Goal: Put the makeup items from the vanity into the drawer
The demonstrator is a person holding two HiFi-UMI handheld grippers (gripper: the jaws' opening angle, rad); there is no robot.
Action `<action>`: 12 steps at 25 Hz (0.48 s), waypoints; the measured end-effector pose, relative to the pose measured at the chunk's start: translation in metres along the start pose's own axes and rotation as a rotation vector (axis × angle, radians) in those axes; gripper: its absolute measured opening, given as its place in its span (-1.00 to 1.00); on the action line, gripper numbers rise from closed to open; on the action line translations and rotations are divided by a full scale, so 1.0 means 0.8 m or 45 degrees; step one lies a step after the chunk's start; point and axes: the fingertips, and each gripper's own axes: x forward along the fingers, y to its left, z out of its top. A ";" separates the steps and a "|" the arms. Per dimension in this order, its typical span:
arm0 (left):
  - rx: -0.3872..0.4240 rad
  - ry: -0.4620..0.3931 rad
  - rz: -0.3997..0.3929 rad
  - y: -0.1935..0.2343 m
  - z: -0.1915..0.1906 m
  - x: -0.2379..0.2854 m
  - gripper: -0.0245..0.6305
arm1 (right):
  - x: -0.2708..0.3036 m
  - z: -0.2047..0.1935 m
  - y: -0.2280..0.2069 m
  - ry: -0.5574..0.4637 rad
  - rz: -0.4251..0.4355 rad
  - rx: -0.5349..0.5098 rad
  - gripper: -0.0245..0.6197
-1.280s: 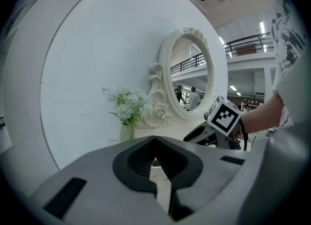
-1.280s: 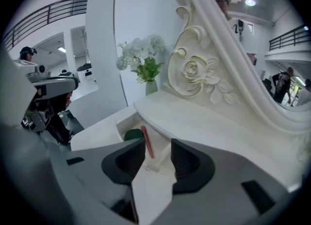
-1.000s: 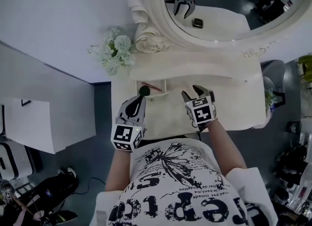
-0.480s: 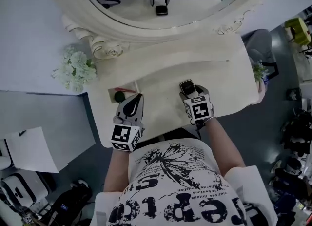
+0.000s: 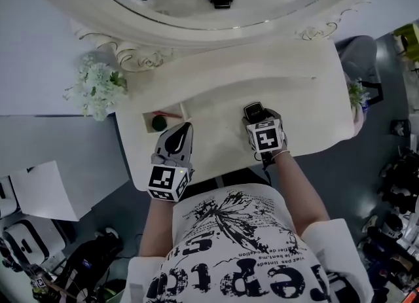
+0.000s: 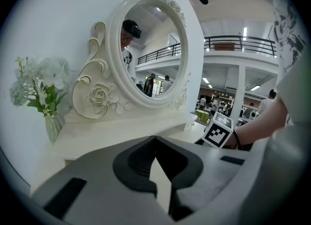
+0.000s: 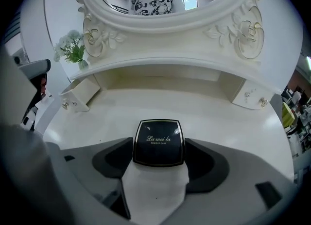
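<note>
A black square compact (image 7: 159,142) lies flat on the white vanity top (image 5: 216,92). My right gripper (image 7: 159,147) straddles it, one jaw on each side, and the jaws are opening. In the head view the compact (image 5: 253,109) shows just ahead of that gripper (image 5: 255,114). My left gripper (image 5: 184,127) rests shut and empty beside the small open drawer (image 5: 171,116). A dark green round item (image 5: 158,123) and a thin red item (image 5: 159,113) lie in the drawer. In its own view the left gripper (image 6: 155,139) has its tips together.
The oval mirror (image 5: 216,7) with its carved frame stands behind the top. A vase of white flowers (image 5: 97,86) sits at the far left. A second small drawer front (image 7: 252,97) is at the back right. The person's torso presses against the front edge.
The right gripper came down around the compact and its jaws widened. The dark green item that was at the left gripper's tip now lies in the drawer, apart from it. The head camera tilted.
</note>
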 end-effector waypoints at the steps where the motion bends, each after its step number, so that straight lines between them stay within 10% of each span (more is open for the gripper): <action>1: -0.001 0.000 0.004 0.001 -0.001 -0.001 -0.87 | 0.000 0.000 0.000 -0.001 0.003 0.000 0.10; 12: -0.002 -0.029 0.013 0.011 0.007 -0.013 -0.86 | -0.014 0.015 0.006 -0.064 0.044 0.019 0.09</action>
